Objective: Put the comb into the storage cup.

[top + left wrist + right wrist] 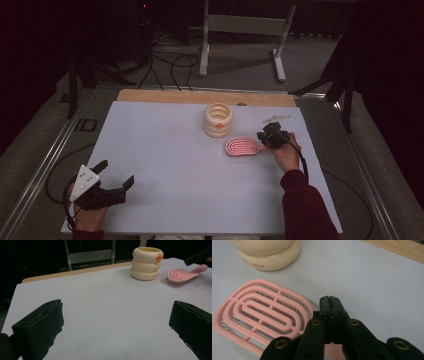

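Observation:
A pink oval brush point(242, 146) lies bristles down on the white table right of centre, its handle pointing right. My right gripper point(261, 137) hangs over that handle with its jaws shut. In the right gripper view its tips point(330, 300) meet with no gap, just past the brush head point(262, 312), and the pink handle point(332, 351) shows beneath the linkage. Whether the handle is pinched is hidden. My left gripper point(116, 173) rests open at the near left corner, its jaws point(116, 322) wide apart over bare table.
A cream container point(218, 120) of three stacked rings with an orange spot stands behind the brush point(181, 275). A small white object point(276, 118) lies at the far right. A wooden strip point(200, 96) runs along the table's back edge. Cables and a metal frame sit on the floor beyond.

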Demonstrator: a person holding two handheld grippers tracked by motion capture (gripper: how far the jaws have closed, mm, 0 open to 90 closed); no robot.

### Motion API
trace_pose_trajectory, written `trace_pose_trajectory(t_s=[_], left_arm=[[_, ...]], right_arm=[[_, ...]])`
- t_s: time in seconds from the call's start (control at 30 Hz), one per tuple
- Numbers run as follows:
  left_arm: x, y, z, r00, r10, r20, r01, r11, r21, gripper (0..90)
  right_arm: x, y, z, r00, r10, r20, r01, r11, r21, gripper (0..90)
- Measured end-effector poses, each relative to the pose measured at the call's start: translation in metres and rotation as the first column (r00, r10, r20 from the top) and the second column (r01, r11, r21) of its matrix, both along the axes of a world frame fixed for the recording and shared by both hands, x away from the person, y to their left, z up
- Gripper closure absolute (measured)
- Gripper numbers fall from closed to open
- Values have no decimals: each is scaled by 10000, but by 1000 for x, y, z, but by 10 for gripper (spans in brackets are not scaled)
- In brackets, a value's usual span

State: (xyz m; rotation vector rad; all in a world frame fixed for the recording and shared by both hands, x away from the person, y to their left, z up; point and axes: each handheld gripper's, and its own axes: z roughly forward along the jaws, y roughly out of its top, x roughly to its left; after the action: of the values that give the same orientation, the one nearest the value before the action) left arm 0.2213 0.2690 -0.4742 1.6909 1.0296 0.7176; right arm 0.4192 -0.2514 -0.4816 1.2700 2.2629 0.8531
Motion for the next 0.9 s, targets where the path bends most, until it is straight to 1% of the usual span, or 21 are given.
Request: trace_pose_trajectory(t_s=[0.2,0.3,0.37,0.4,0.47,0.67,0.77,0.83,0.9], left_arm=[[0,0,0,10000,-4,6,4,10000,5,0],[0,0,0,10000,-6,10,6,10000,-5,0],[0,-1,0,10000,-5,8,5,10000,-9,0],[0,-1,0,10000,-7,7,7,10000,-5,0],[0,-1,0,10000,-17,4,17,10000,5,0],[0,-1,0,10000,-36,-7,36,10000,48,0],[0,-2,0,10000,-59,-25,59,10000,56,0],[0,-2,0,10000,-66,-31,66,10000,68,0],[0,-3,0,10000,-61,-32,61,10000,75,0]], right_arm=[[0,-1,-8,9997,-75,-227,70,9998,-207,900],[0,-2,-10,9995,-86,-311,79,9997,-220,900],[-1,-1,-14,9991,-12,-427,-2,9995,-311,900],[-2,-1,-15,9992,12,-408,-27,9993,-381,900],[-4,-3,-17,9991,-22,-430,8,9994,-337,900],[-7,-7,-17,9987,-19,-504,3,9995,-311,900],[-11,-9,-16,9983,106,-568,-132,9988,-461,900],[-11,-10,-16,9982,67,-599,-101,9984,-564,900],[-11,-10,-16,9980,94,-624,-128,9985,-538,900]])
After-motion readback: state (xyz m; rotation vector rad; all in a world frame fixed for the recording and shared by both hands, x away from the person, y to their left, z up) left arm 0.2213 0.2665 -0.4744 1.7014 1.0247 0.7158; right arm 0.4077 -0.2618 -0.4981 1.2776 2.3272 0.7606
